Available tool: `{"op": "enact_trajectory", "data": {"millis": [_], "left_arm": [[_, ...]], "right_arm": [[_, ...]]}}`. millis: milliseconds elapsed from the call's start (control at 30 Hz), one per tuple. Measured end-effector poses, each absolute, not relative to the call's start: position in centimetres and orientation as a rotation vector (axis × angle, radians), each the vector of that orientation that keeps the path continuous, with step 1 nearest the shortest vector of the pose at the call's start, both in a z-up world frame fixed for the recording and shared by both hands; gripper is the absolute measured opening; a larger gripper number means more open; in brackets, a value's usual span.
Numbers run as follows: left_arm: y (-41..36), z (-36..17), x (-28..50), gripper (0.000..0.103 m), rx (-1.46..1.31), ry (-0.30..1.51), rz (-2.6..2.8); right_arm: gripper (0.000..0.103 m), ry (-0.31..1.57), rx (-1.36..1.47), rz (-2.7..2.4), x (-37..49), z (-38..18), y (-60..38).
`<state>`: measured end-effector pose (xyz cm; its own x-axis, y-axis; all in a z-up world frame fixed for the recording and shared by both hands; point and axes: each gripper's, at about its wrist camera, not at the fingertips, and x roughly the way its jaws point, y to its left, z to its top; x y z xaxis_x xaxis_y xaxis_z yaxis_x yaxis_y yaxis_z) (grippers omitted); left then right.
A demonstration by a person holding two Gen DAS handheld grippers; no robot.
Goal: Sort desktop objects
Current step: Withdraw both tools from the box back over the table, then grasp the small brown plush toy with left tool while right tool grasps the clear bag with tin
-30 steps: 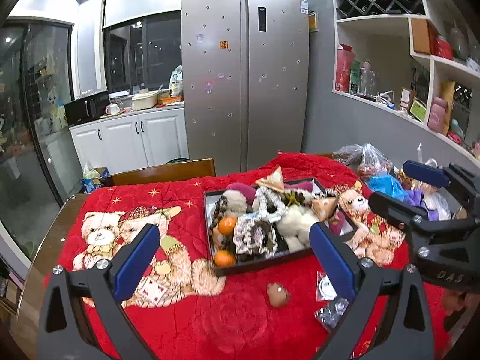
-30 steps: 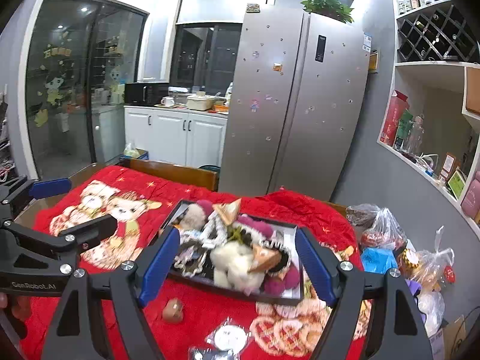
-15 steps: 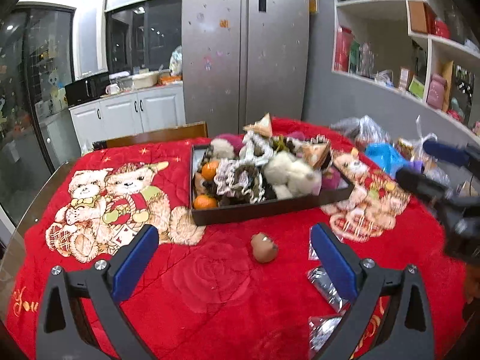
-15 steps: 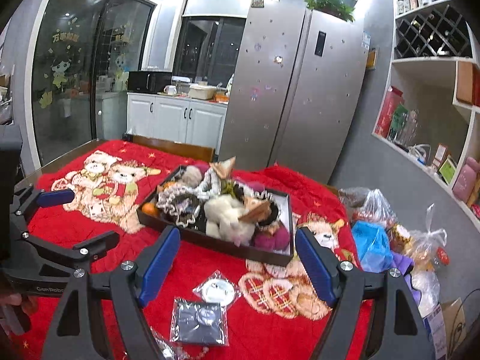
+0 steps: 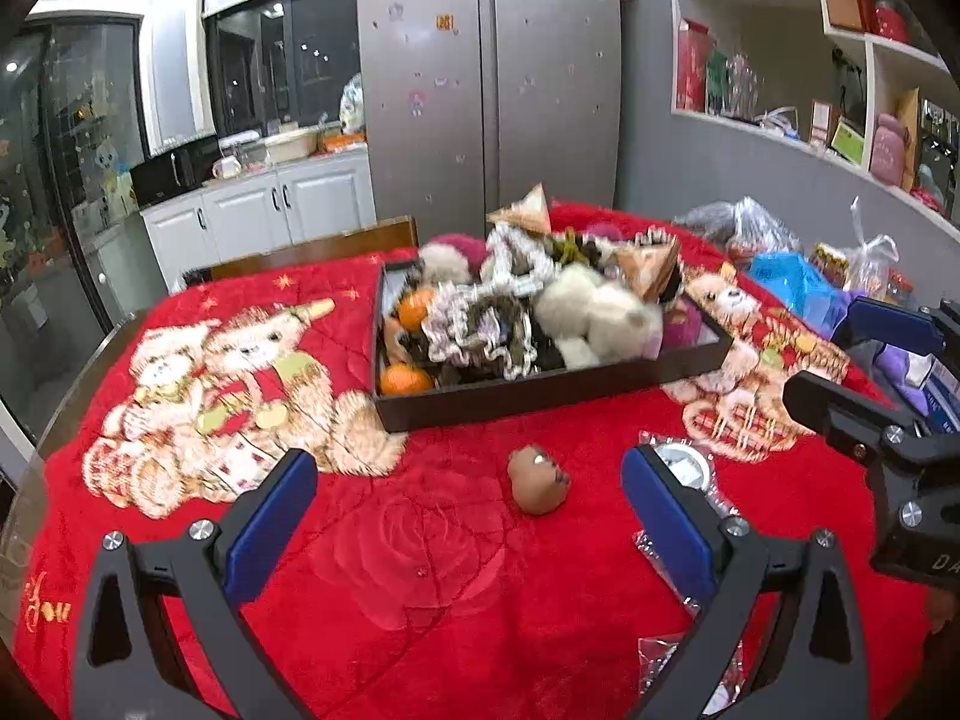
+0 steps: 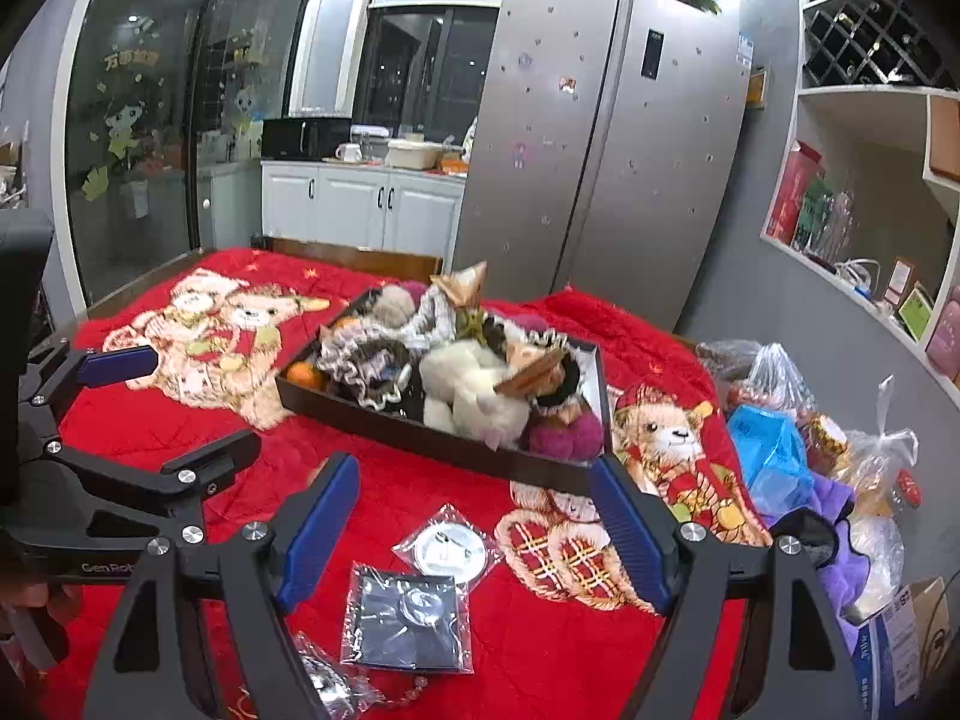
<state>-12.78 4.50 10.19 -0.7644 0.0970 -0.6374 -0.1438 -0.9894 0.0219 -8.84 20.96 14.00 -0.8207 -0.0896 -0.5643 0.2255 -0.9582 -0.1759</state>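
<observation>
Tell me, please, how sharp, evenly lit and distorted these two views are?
Left wrist view: strong fisheye bending the fridge, dark corners, the tray sharp. Right wrist view: the same curvature, ceiling-light reflections in the glass door, glare on the plastic packets.

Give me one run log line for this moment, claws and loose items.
left claw: open, empty | right claw: open, empty | brown toy: loose on red cloth | round packet, dark packet: loose | tray: full

Kitchen at night: steel fridge (image 5: 489, 78) at 12 o'clock, white cabinets (image 5: 282, 207) and dark window (image 5: 288, 54) at 10, grey wall with shelves (image 6: 864, 180) at 2.
</observation>
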Motion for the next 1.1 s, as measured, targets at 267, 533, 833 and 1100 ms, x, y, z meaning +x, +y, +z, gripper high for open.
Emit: {"op": "enact_trajectory", "data": {"millis": [267, 533, 833, 1100], "left_arm": [[4.7, 6.0, -15.9, 0.102, -1.135, 0.136, 2.79], [5.9, 3.3, -19.0, 0.102, -1.216, 0.211, 2.738], [6.2, 1.5, -21.0, 0.103, -1.227, 0.15, 2.648], [6.7, -0.3, -22.5, 0.103, -1.354, 0.18, 2.578]], "right_arm": [[0.081, 0.273, 1.01, -2.786, -12.6, 9.1, 22.4], [0.081, 0.266, 1.177, -2.725, -16.2, 4.2, 22.5], [0.081, 0.204, 1.282, -2.67, -18.0, 1.1, 22.9], [0.081, 0.09, 1.296, -2.634, -18.5, 0.7, 23.4]]}}
